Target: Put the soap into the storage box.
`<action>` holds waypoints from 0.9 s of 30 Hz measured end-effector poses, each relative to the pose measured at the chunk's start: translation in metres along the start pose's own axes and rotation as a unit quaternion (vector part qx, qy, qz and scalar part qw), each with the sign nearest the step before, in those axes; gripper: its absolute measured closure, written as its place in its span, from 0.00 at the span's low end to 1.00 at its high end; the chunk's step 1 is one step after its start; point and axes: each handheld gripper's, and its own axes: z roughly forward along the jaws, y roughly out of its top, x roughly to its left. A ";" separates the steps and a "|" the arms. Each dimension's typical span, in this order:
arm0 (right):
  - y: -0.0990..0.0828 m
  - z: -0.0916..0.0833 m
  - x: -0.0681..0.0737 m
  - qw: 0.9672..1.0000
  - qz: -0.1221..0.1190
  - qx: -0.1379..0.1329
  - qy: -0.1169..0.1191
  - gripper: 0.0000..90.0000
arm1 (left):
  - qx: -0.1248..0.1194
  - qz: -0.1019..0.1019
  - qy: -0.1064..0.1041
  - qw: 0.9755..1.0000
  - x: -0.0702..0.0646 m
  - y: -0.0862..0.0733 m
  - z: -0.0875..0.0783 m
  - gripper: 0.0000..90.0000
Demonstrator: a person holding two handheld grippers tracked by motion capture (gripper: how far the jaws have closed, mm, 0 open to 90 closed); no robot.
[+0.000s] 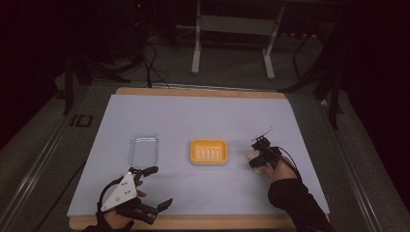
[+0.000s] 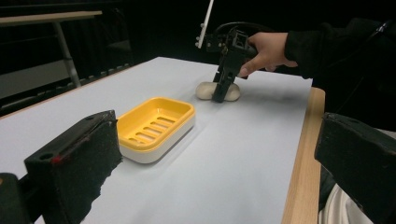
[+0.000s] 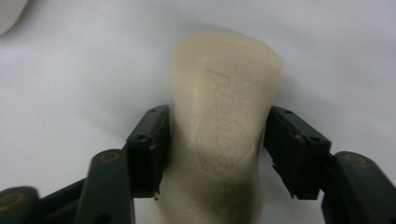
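My right hand-held gripper (image 3: 217,154) clamps the soap bar (image 3: 224,116) on the tabletop (image 1: 193,116); lifting it into the yellow dish (image 1: 209,152) remains.

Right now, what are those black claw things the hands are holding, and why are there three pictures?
Those are grippers: hand-held tools with two jaws that pinch things. A person holds one in each hand at a table covered with a pale sheet. One picture comes from a camera high above. The other two come from small cameras riding on each gripper, looking along its jaws. On the table lie a yellow soap dish, a clear lid and a cream bar of soap. The right gripper points down at the soap, with a jaw against each side of it; the soap lies on the table. The left gripper waits near the table's front edge, jaws wide apart and holding nothing.
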 end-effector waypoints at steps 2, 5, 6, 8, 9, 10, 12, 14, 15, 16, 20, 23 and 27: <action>0.000 0.000 -0.002 1.000 0.000 0.001 0.010 0.50 | 0.000 0.000 0.000 1.000 0.000 0.000 0.000 0.01; 0.000 0.001 -0.004 1.000 0.004 0.002 0.019 0.50 | 0.000 0.000 -0.001 1.000 0.000 0.000 0.001 0.01; 0.000 0.001 -0.004 1.000 0.004 0.001 0.019 0.50 | 0.000 0.000 -0.001 1.000 0.000 0.000 0.001 0.01; 0.000 0.001 -0.004 1.000 0.009 0.000 0.020 0.51 | 0.001 -0.001 0.000 1.000 0.000 0.000 0.001 0.01; 0.000 0.001 -0.004 1.000 0.009 0.000 0.020 0.51 | 0.001 -0.001 0.000 1.000 0.000 0.000 0.001 0.01; 0.000 0.000 -0.006 1.000 0.016 0.001 0.023 0.55 | 0.004 0.000 -0.001 1.000 0.000 0.000 0.001 0.01; 0.000 0.000 -0.006 1.000 0.012 0.002 0.024 0.55 | 0.003 0.000 -0.001 1.000 0.000 0.000 0.001 0.01; 0.000 0.000 -0.007 1.000 0.006 0.003 0.026 0.55 | 0.002 -0.001 0.001 1.000 0.000 0.000 0.001 0.01; 0.000 0.000 -0.007 1.000 0.005 0.004 0.026 0.55 | 0.002 -0.001 0.001 1.000 0.000 0.000 0.001 0.01; 0.000 0.000 -0.007 1.000 0.005 0.004 0.026 0.55 | 0.002 -0.001 0.001 1.000 0.000 0.000 0.001 0.01; 0.000 -0.005 -0.013 0.999 0.000 0.001 0.033 0.55 | 0.002 -0.001 0.000 1.000 0.001 0.000 0.001 0.01; 0.001 -0.010 -0.021 0.999 -0.002 -0.004 0.042 0.55 | 0.002 -0.001 0.000 1.000 0.000 0.000 0.001 0.01; 0.000 -0.015 -0.028 0.999 -0.013 -0.017 0.043 0.55 | 0.001 -0.001 0.000 1.000 0.001 0.000 0.001 0.01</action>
